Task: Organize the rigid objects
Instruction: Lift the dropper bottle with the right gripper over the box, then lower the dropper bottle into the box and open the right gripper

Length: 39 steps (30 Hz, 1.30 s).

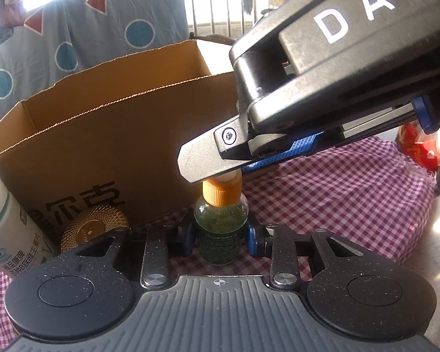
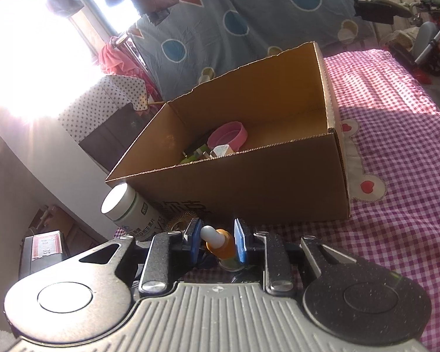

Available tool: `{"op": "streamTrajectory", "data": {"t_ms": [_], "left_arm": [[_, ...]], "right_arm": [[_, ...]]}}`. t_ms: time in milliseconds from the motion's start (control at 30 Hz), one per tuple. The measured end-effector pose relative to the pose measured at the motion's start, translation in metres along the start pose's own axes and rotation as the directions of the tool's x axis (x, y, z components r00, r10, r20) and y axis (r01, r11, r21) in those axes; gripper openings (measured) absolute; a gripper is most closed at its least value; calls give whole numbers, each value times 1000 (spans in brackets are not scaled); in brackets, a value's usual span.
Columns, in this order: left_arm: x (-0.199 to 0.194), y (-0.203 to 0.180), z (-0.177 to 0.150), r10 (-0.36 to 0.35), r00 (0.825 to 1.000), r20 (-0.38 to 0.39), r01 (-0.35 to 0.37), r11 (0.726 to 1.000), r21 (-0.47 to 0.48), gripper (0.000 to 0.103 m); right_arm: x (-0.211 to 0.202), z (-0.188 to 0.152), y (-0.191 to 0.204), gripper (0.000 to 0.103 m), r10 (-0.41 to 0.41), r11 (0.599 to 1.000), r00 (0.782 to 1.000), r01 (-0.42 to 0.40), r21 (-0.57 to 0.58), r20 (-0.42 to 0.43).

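Now, dropper bottle (image 1: 221,226) between left tongs (image 1: 220,233), right tongs (image 2: 217,242) astride cap.

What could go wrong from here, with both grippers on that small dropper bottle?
1. The left gripper flanks the dropper bottle body while the right gripper brackets its orange cap; pulling apart could twist it loose or tip it.
2. The white pill bottle and gold disc stand close by the cardboard box; a swing could knock them.
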<state>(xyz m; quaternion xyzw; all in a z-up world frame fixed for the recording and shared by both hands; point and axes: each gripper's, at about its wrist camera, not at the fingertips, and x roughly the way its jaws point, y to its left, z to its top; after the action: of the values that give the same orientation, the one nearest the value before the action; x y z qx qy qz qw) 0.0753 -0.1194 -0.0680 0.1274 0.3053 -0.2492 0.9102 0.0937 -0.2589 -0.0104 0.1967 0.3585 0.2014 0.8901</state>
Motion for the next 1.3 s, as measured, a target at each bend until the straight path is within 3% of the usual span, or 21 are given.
{"op": "streamTrajectory", "data": {"t_ms": [133,267,500,700,867,967,1133,1300], "left_arm": [[-2,1,-3,-4,1000,10,4,1000,-11,31],[-5,0,-3,-15,1000,16,16,1000,-4,31],[-32,-1,6,-2,998,67,2,1000,3,31],[-69,11,45,43,986,163,-44,999,6,31],[-72,31,87,63,979,195,-60,998,-23,31],[-53,45,114,57,983,172,-46,997,-65,31],[4,71,151,27,999,30,-22,987,-159,31],[60,92,166,2,994,-112,-29,971,-237,31]], "right_arm": [[6,-1,1,34,-21,1000,1000,21,-23,-10],[6,-2,5,27,-42,998,999,42,-45,-10],[-12,4,22,25,-52,995,999,53,-82,15],[-42,37,59,25,10,981,996,6,-196,84],[-44,91,77,25,65,958,993,-34,-286,100],[-28,126,75,24,66,953,995,-42,-301,72],[28,182,49,24,40,967,998,-49,-251,-39],[83,212,9,25,43,985,990,-65,-161,-136]]}}
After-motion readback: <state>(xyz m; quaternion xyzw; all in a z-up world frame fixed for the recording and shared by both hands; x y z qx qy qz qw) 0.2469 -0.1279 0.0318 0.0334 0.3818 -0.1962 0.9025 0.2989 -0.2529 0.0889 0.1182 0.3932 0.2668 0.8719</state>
